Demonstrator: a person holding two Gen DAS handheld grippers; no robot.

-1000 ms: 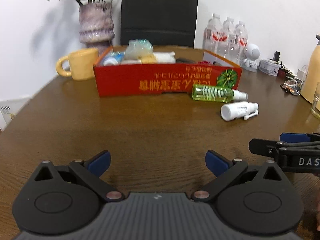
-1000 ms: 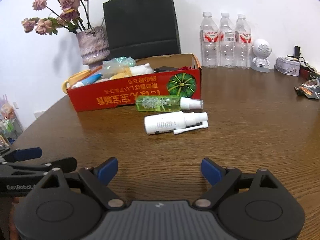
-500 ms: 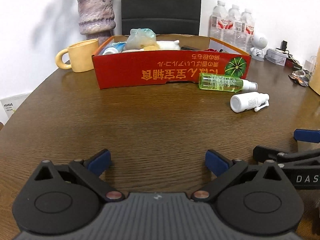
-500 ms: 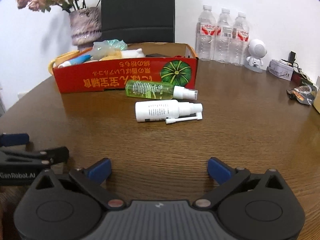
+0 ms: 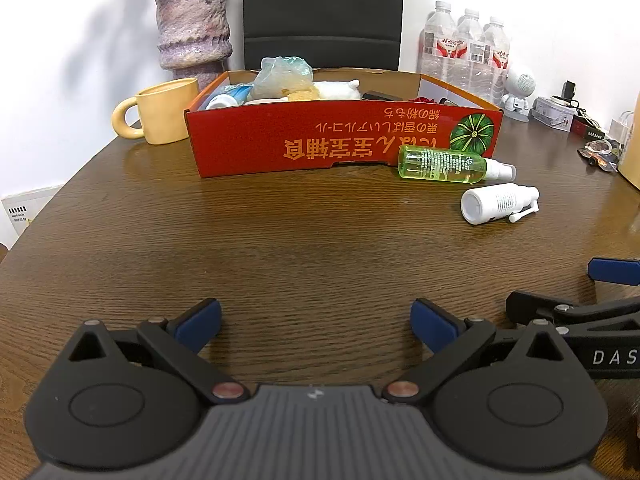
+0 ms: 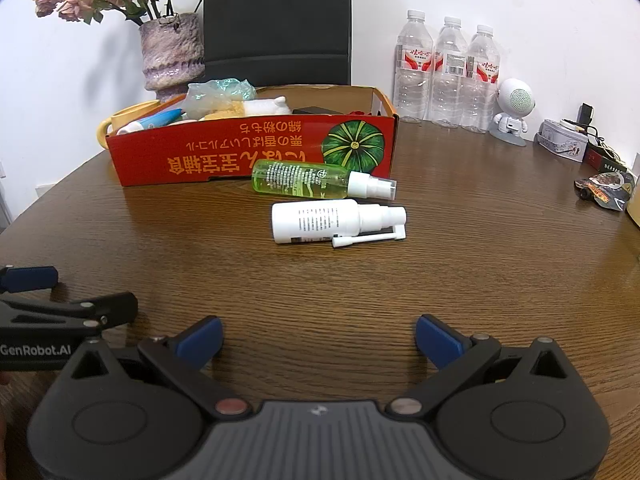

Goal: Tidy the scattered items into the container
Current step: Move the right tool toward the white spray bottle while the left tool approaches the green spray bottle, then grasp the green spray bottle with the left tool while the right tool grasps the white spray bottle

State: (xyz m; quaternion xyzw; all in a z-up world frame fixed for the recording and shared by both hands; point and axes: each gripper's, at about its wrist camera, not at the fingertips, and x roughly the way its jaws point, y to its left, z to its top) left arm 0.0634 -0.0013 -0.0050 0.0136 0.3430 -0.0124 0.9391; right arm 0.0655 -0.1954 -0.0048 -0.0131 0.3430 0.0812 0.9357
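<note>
A red cardboard box (image 5: 344,140) (image 6: 252,148) holding several items stands at the back of the brown table. A green spray bottle (image 5: 448,165) (image 6: 312,180) lies on its side just in front of the box. A white spray bottle (image 5: 494,204) (image 6: 332,222) lies in front of that. My left gripper (image 5: 316,318) is open and empty, low over the table, well short of the box. My right gripper (image 6: 318,338) is open and empty, in front of the white bottle and apart from it. Each gripper shows at the edge of the other's view.
A yellow mug (image 5: 160,114) and a purple vase (image 5: 194,28) stand left of the box. A black bag (image 6: 276,20) is behind it. Three water bottles (image 6: 448,72), a white figurine (image 6: 512,112) and small clutter (image 6: 600,188) sit at the right.
Both grippers have moved forward and the box and bottles sit nearer and more centred. Both grippers stay open. Nothing on the table has moved.
</note>
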